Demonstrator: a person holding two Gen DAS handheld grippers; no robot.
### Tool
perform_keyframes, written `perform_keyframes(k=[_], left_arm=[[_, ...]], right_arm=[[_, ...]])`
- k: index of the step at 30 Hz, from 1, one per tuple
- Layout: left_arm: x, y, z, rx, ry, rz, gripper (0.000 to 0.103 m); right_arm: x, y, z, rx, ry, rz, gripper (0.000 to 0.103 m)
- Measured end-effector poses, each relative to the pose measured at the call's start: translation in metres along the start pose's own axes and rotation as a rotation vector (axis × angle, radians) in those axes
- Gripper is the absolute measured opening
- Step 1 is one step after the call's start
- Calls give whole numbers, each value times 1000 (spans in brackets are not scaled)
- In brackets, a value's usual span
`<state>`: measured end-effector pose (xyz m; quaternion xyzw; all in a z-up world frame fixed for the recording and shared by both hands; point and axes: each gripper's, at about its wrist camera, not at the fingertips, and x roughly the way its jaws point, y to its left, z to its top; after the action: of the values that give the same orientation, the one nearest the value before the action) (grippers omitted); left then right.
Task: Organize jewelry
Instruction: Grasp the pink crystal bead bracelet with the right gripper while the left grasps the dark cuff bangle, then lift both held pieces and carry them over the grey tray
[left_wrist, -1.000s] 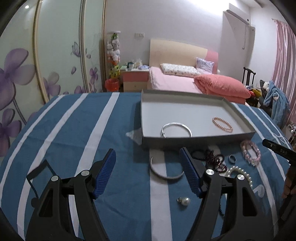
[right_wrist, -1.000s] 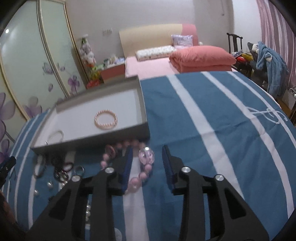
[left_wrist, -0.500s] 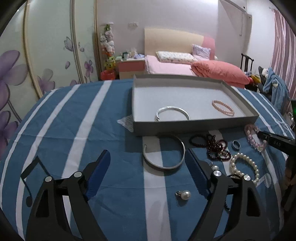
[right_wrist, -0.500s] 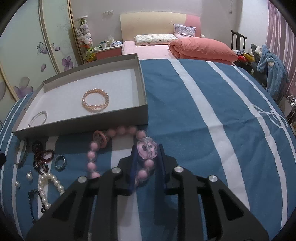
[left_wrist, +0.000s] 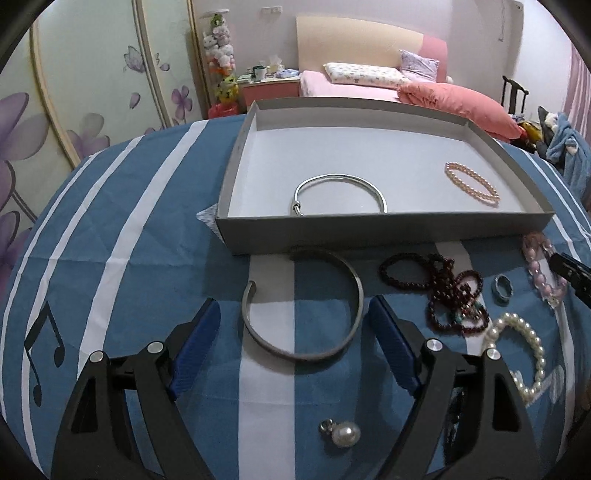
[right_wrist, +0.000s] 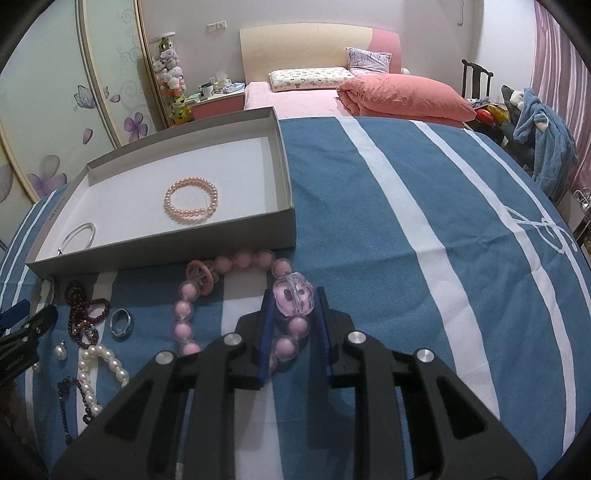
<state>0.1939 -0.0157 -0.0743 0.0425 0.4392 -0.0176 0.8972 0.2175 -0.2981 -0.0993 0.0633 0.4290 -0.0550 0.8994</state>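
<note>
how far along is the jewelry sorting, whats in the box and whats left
Early. Done: a silver bangle and a peach pearl bracelet lie in the grey cardboard box. In hand: the right gripper is shut on the pink bead bracelet; the open left gripper straddles the grey open cuff bangle. Left: dark red beads, silver ring, white pearl strand, pearl earring.

Blue, white-striped cloth (right_wrist: 406, 221); grey tray (left_wrist: 369, 229); pink bead bracelet (right_wrist: 236, 260).

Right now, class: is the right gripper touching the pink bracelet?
Touching. The right wrist view shows the right gripper with both blue pads pressed against the pink bracelet, pinching its large clear bead.
</note>
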Motion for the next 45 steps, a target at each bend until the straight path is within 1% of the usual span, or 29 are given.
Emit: perform_keyframes(k=[1,2,3,8,20,22,24,30,37,45], left_arm=[[0,2,0,-9,-1,-7,77],[-1,5,-1,-17,-7,-24,70],[-2,6,-1,-14,-11,-18,66],[-6,15,-6,-4,-12,-38,65],[-5,16,-3,-7,-10,-39,66],[-6,18,-3,-13,-13,-47,65],[-7,22,-3,-26,-14,-50,65],[-18,37,-8,-58,-43,-52,65],[-37,45,-11,-81,-118,-40,65],[-54,42,-12,-80,-198,-27,65]], right_arm=[[0,0,0,0,0,0,22],[0,0,0,1,0,1,22],[0,0,0,0,0,1,22],[0,-1,0,0,0,0,22],[0,-1,0,-1,1,-1,22],[0,-2,1,5,-2,7,21],[-3,-5,1,29,-8,32,21],[-30,-5,3,54,-98,82,21],[-62,5,1,73,-199,175,21],[-84,17,-4,70,-264,219,21]])
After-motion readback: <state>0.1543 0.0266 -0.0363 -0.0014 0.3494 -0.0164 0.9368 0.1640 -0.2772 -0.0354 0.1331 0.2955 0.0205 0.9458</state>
